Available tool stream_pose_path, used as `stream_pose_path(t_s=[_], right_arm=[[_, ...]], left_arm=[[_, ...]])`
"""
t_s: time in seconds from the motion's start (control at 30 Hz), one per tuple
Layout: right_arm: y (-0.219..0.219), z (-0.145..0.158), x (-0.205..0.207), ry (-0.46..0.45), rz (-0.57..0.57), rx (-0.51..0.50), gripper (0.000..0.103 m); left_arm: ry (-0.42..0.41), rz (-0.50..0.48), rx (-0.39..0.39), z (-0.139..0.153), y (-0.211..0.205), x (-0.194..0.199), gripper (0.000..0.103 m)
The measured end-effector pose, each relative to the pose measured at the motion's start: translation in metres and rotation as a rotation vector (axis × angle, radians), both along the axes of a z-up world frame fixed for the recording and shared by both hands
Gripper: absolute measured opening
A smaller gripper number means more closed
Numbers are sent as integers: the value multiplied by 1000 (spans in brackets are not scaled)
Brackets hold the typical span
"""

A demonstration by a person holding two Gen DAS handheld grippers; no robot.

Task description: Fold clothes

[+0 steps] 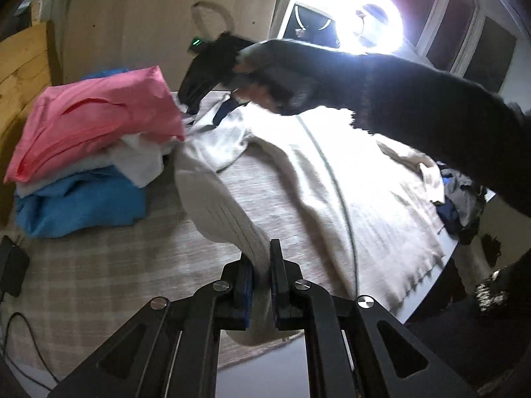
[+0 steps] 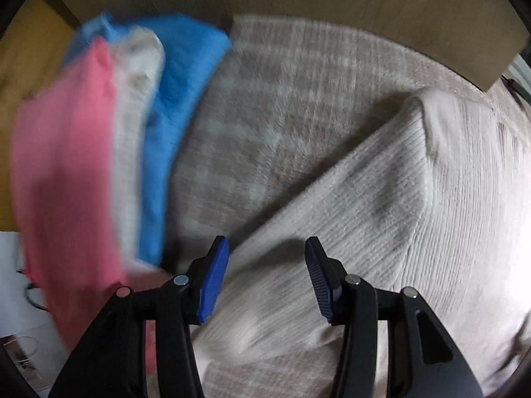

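Note:
A cream ribbed sweater (image 1: 298, 179) lies spread over the checked table cloth (image 1: 116, 265). My left gripper (image 1: 262, 258) is shut on a fold of its sleeve, which rises between the blue pads. In the right wrist view my right gripper (image 2: 265, 248) points down over the same sweater (image 2: 381, 215), open, with nothing pressed between its pads. A person's dark-sleeved arm (image 1: 381, 89) reaches across the table holding that right gripper (image 1: 199, 79) near the folded stack. The stack has a pink garment (image 1: 96, 116) on top, white in the middle and blue (image 1: 79, 205) at the bottom.
A bright ring light (image 1: 371, 23) glares at the back. Dark crumpled clothes (image 1: 461, 199) lie at the table's right edge. A black box with a cable (image 1: 13, 272) sits at the left edge. A brown board (image 1: 149, 16) stands behind the stack (image 2: 66, 165).

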State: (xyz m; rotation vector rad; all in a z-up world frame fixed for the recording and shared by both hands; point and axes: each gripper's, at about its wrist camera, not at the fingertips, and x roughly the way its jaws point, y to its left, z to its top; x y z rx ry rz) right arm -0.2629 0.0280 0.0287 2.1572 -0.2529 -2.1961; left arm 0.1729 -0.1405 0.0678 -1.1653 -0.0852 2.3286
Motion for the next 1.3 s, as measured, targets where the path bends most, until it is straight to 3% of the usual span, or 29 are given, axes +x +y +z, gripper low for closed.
stream_pose_path(t_s=[0.1,0.3,0.33,0.4,0.5,0.63,0.73,0.77,0.8,0.83,0.87,0.97,1.07,1.13,1.3], right_arm=[[-5,-5,-2,-16,36,14,58],[0,-1,5,1,55,-67,56],[0,0,7,11,64,-73,49],[-1,1,17,15,118,-34,8],[17,17,34,51,163,-110,5],[72,51,58,109,161,-204,5],[124,66,80,141,154,-225,5],[142,66,91,145,172,-145,9],[155,62,99,122,186,-61,21],[169,58,108,80,190,0,28],[189,59,123,59,181,-9,31],[233,88,170,144,158,-146,31],[255,107,205,169,198,-254,31],[257,114,221,183,234,-272,32],[241,84,229,145,307,-269,32]], left_arm=[[10,-11,6,2,9,0,7],[26,-2,-70,0,44,22,7],[27,10,-96,-2,48,25,7],[25,42,-127,-3,56,29,7],[31,89,-164,3,68,37,7],[65,82,-214,17,105,50,7],[30,1,-225,21,150,64,14],[19,-17,-238,20,160,73,22],[8,-35,-250,18,171,81,29],[-4,-49,-261,17,181,89,31],[-24,-25,-252,16,180,95,31],[-88,61,-212,11,173,109,31],[-154,162,-133,-1,162,111,29],[-175,201,-85,-12,164,109,29],[-181,247,-72,-45,187,80,36]])
